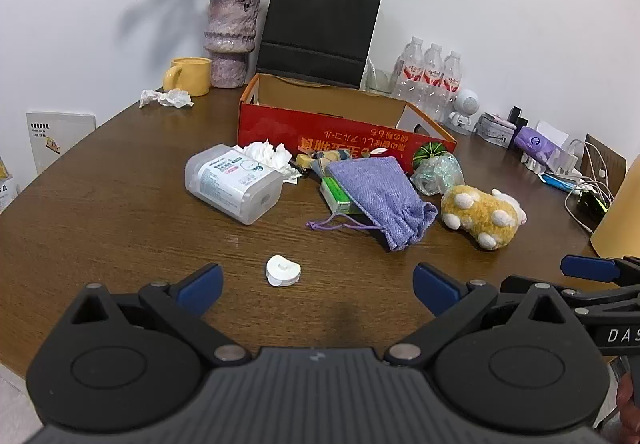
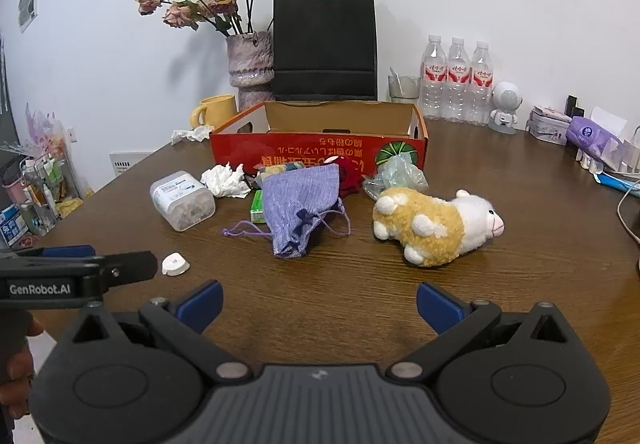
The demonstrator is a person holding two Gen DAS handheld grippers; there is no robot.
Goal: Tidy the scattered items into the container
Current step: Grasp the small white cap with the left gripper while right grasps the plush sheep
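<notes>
Wooden table [image 2: 500,244], red cardboard box [image 2: 316,154] open

I see a brown wood worktop [image 1: 120,228]. On it: red cardboard box [image 1: 344,132], clear wipes tub [image 1: 232,184], crumpled tissue [image 1: 272,156], purple drawstring pouch [image 1: 384,192], plush sheep [image 2: 436,224], small white cap [image 1: 283,271], yellow mug [image 1: 190,76], vase [image 1: 230,40], three water bottles [image 1: 430,80].

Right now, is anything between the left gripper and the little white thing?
No. Only bare table lies between the open left hand-held gripper and the small white piece. The pouch and wipes box sit farther back.
</notes>
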